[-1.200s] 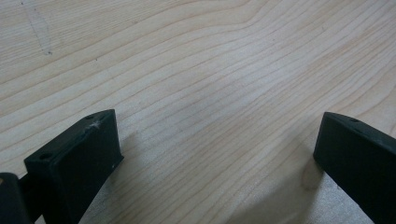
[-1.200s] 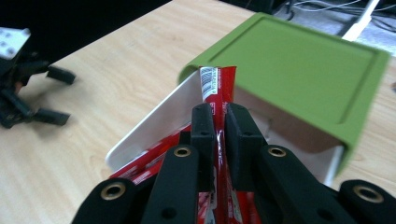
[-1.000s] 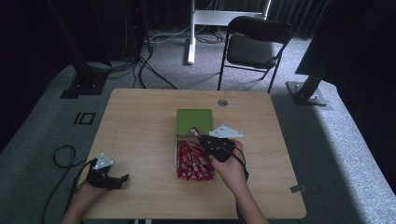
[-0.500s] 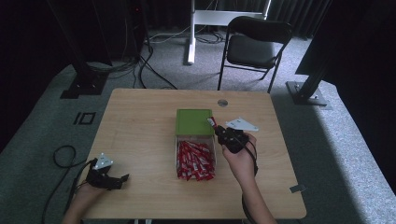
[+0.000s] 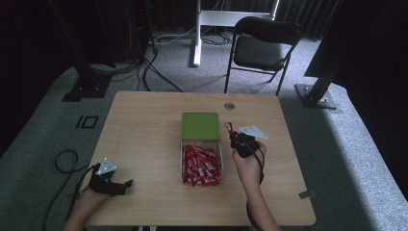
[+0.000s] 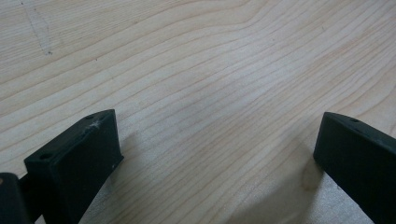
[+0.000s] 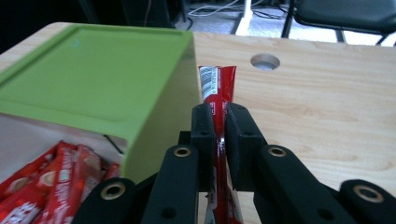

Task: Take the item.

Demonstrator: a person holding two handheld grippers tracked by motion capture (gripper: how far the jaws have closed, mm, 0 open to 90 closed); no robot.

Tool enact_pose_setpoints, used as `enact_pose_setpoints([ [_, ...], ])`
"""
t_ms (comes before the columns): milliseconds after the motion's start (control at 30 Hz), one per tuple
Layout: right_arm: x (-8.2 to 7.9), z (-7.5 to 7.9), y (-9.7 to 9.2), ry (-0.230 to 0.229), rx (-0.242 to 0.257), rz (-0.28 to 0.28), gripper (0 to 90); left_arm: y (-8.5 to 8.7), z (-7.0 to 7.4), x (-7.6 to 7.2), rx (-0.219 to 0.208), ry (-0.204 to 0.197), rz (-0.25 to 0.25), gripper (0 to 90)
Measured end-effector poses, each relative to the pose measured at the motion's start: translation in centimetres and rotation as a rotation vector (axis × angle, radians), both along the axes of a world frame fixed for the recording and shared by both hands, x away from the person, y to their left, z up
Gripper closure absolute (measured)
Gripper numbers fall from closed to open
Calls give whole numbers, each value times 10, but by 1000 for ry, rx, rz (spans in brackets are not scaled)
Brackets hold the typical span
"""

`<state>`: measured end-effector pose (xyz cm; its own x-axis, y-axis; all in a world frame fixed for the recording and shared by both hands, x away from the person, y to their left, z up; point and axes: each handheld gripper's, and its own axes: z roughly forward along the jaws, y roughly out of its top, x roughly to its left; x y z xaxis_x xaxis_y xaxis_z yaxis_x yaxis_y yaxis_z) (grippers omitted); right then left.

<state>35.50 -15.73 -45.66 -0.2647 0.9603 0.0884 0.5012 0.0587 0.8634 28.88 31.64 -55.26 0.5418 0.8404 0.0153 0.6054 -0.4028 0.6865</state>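
Right gripper view: our right gripper (image 7: pixel 219 126) pinches a long red packet (image 7: pixel 217 88), upright, just right of the green box (image 7: pixel 93 88); left gripper (image 6: pixel 219 154) is wide apart.

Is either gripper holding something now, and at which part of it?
The right gripper holds one red packet, clamped around its middle. The left gripper is open and holds nothing.

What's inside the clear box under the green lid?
The clear box holds red packets in its open half. The green lid covers the far half, hiding what lies beneath.
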Motion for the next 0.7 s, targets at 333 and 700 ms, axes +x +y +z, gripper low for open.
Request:
enact_pose_setpoints([
  [333,7,-39,3,53,57,-79,822,0,0,0,0,0,0,14],
  [700,13,-72,10,106,72,-110,821,0,0,0,0,-2,-1,14],
])
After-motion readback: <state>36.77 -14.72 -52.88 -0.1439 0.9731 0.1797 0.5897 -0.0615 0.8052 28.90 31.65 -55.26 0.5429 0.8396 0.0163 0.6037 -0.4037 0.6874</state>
